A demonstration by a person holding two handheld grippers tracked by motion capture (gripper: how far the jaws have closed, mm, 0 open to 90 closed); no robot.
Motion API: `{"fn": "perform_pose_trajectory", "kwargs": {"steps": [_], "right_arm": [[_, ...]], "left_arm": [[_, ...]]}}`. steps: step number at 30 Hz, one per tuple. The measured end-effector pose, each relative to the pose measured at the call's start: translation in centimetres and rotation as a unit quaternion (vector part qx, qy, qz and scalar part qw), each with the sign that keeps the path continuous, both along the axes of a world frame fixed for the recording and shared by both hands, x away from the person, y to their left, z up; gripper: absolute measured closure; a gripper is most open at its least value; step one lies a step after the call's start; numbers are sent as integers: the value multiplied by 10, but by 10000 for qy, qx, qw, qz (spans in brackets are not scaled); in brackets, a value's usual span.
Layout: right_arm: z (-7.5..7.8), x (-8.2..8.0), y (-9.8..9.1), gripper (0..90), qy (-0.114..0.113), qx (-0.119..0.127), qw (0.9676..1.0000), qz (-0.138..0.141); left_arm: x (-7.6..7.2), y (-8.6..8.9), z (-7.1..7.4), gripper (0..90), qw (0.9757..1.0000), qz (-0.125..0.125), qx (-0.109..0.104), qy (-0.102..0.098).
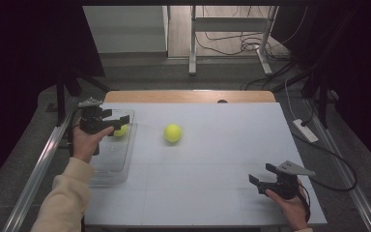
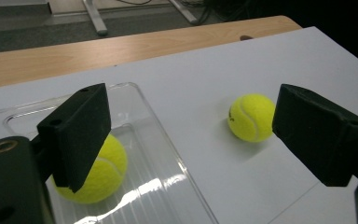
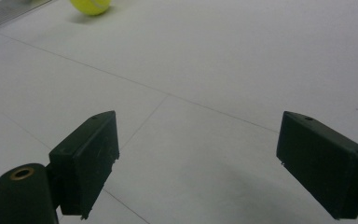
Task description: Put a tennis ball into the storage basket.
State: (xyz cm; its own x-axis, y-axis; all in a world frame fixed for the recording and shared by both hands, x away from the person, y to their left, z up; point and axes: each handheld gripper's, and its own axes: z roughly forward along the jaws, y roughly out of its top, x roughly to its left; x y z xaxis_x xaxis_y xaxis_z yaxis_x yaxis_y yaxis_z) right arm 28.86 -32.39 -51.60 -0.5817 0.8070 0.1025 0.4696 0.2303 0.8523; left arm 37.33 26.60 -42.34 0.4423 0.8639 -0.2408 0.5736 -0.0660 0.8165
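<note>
A yellow tennis ball [image 1: 172,133] lies on the white table top, a little left of centre; it is also the ball [image 2: 251,117] to the right in the left gripper view and the ball [image 3: 91,5] at the top edge of the right gripper view. A second tennis ball [image 1: 121,130] [image 2: 97,171] rests inside a clear plastic tray [image 1: 107,169] at the table's left. My left gripper [image 1: 116,121] [image 2: 191,135] hovers over the tray's far end, jaws open, nothing between them. My right gripper [image 1: 263,175] [image 3: 200,163] stands open near the front right, empty.
The white sheet covers a wooden table [image 1: 188,96] whose bare strip shows at the far edge. Metal rails [image 1: 34,174] run along both sides. Cables and a stand's legs [image 1: 227,46] lie on the floor beyond the table.
</note>
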Motion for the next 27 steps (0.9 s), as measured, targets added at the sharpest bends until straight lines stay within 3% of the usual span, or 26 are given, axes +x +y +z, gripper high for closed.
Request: {"fn": "perform_pose_trajectory", "kwargs": {"steps": [10,27], "right_arm": [[0,-1,-1,126,-6,-6,10000,-16],[1,-2,-1,127,-5,-14,10000,-31]], "left_arm": [[-6,-12,7,135,9992,-340,-91,-176],[-9,-27,11,138,9979,-583,-121,-249]]}}
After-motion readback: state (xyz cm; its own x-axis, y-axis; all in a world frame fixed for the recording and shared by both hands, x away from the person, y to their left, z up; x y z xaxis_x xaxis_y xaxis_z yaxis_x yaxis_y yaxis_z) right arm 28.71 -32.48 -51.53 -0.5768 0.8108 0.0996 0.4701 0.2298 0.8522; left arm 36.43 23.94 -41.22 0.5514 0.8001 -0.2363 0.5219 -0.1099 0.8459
